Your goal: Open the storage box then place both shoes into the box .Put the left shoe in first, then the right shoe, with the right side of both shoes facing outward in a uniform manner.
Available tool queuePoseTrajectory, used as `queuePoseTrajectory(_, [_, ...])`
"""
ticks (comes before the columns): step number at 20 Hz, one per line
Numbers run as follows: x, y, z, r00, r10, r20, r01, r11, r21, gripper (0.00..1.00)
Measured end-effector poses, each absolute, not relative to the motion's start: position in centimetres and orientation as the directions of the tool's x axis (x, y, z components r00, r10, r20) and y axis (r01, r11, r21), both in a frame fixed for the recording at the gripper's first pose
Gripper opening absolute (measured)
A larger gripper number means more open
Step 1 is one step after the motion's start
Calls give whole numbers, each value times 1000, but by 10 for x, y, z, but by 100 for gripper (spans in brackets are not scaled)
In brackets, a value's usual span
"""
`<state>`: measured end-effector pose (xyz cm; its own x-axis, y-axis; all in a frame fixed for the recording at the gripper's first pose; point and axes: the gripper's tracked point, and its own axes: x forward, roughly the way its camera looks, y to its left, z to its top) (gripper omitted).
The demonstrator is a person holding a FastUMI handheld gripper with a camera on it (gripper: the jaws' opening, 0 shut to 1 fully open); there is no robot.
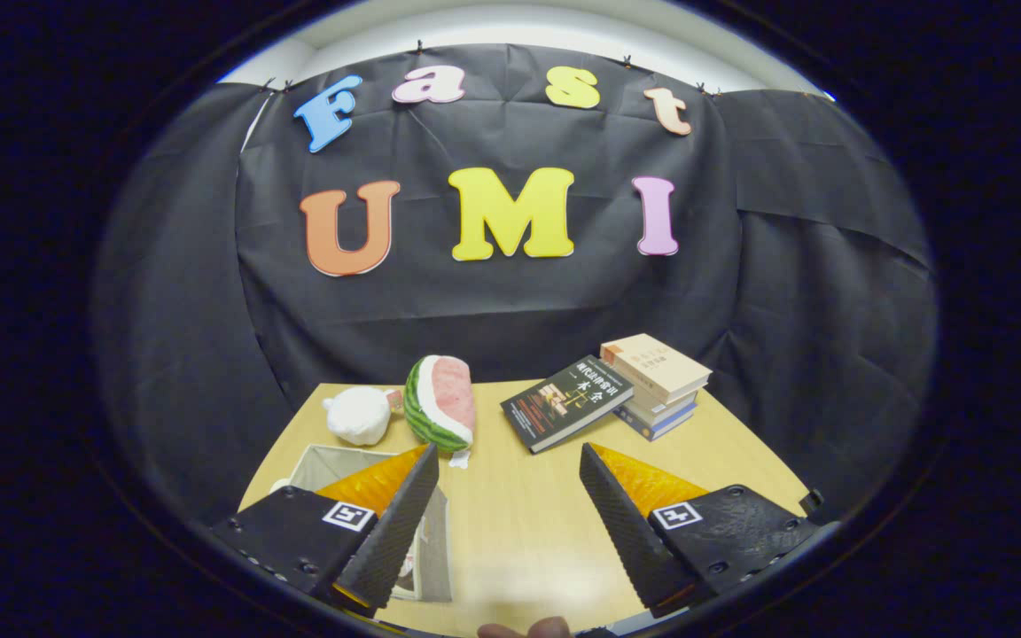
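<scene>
My gripper (510, 461) hangs above the wooden table (519, 523), open, with nothing between its fingers. A grey fabric storage box (333, 465) sits on the table under and behind the left finger (395, 523); its top looks open and part of its light inner wall shows. The left finger hides most of the box. Something pale with a red mark shows at the box's near side below that finger; I cannot tell what it is.
Beyond the fingers lie a plush watermelon slice (441, 403) and a white plush garlic (358, 415) to its left. A dark book (566, 401) leans on a stack of books (657, 383) at the far right. Black cloth walls surround the table.
</scene>
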<state>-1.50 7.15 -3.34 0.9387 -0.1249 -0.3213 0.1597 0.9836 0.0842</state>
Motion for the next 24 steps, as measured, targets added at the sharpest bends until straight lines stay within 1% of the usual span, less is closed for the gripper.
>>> queuePoseTrajectory(4, [-36,40,1,965,-141,-222,154,987,42,98])
queuePoseTrajectory(7, [-47,34,12,976,-113,-188,123,991,44,98])
queuePoseTrajectory(11, [-52,24,24,984,-110,-137,120,991,66,98])
queuePoseTrajectory(24, [-45,43,4,984,-85,-159,103,989,110,97])
